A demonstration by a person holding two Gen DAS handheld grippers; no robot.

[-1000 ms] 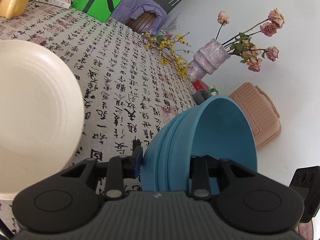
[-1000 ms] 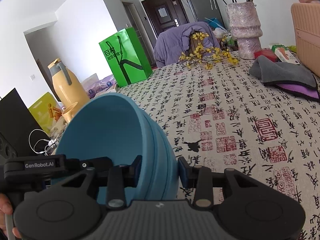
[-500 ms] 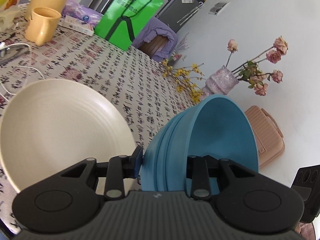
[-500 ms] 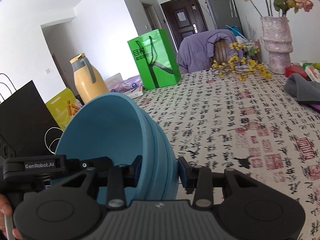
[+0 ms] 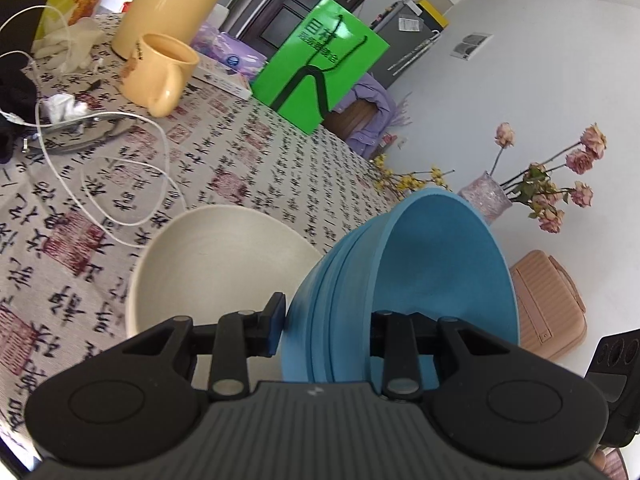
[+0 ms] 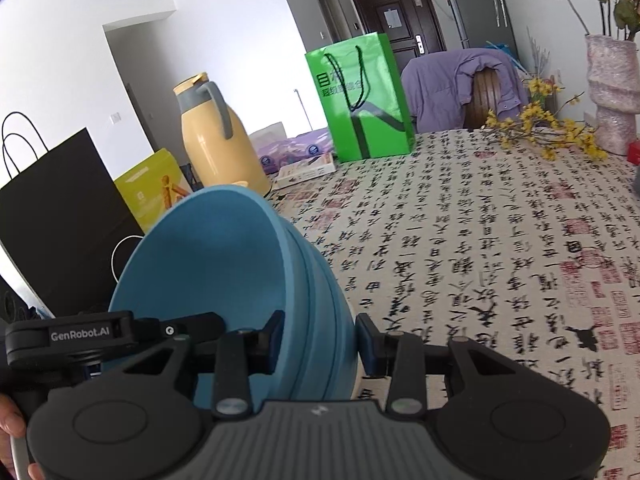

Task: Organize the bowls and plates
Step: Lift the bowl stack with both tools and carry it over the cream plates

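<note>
Both grippers clamp the rim of one blue bowl, held above the table. In the left wrist view my left gripper (image 5: 326,330) is shut on the bowl (image 5: 436,272), one finger outside, one inside. In the right wrist view my right gripper (image 6: 320,344) is shut on the opposite rim of the same bowl (image 6: 216,264); the left gripper body (image 6: 80,336) shows at its far side. A cream plate (image 5: 216,264) lies on the tablecloth just below and left of the bowl.
A yellow mug (image 5: 160,72), yellow thermos (image 6: 216,136), white cable (image 5: 120,184), green bag (image 6: 360,96), black bag (image 6: 52,216) and boxes crowd the table's left end. A vase of roses (image 5: 488,200), yellow flowers (image 6: 544,136) and a pink case (image 5: 548,300) stand at the right.
Both grippers have swung left with the bowl. The cream plate has shifted from the left edge of the left view to just below the bowl; the mug and cable have come into view.
</note>
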